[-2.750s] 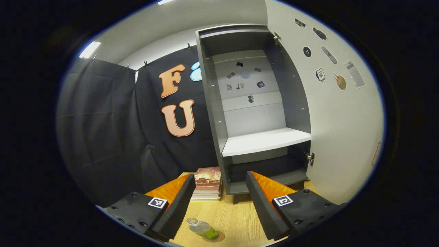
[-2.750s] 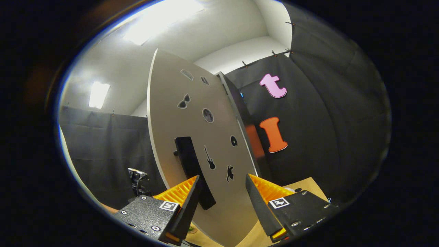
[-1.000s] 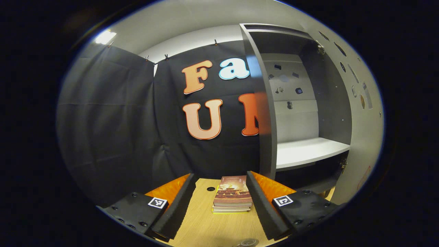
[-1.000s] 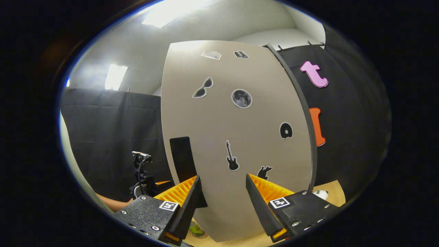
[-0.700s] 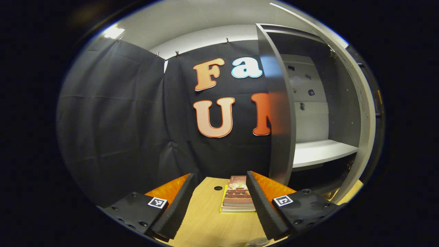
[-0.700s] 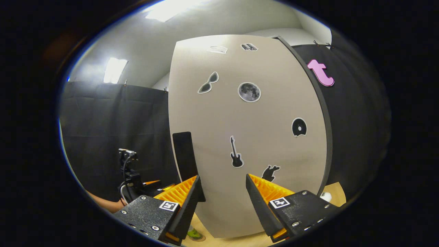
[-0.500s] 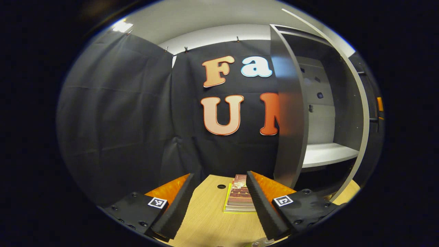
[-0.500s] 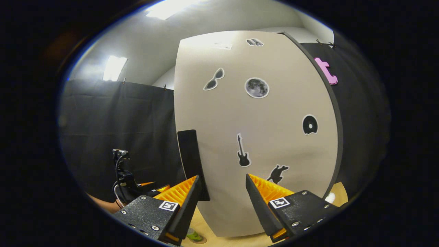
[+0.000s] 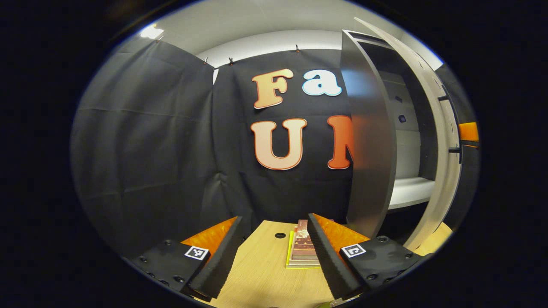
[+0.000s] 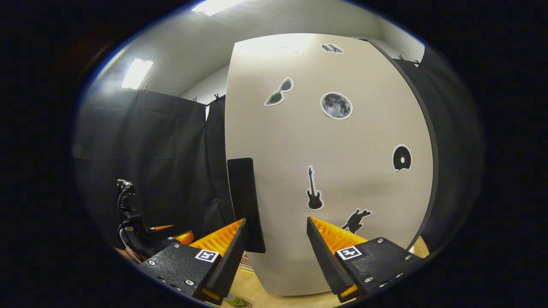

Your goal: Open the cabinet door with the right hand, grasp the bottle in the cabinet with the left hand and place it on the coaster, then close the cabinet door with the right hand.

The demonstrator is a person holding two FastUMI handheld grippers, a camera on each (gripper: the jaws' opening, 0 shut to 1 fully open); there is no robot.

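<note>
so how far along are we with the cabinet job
Nearly finished. Done: the visible part of the shelf is bare, and the left gripper is open and empty. In hand: the right gripper, jaws open, faces the cabinet door beside its handle. Left: the door is ajar, so shut that gap.

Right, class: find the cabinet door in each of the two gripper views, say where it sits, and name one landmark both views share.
Left gripper view: the cabinet door shows nearly edge-on as a pale curved strip at the right, beside the cabinet.
Right gripper view: the cabinet door faces the camera across the centre and right, its stickers and dark handle showing.
Shared landmark: the stack of books on the table.
</note>
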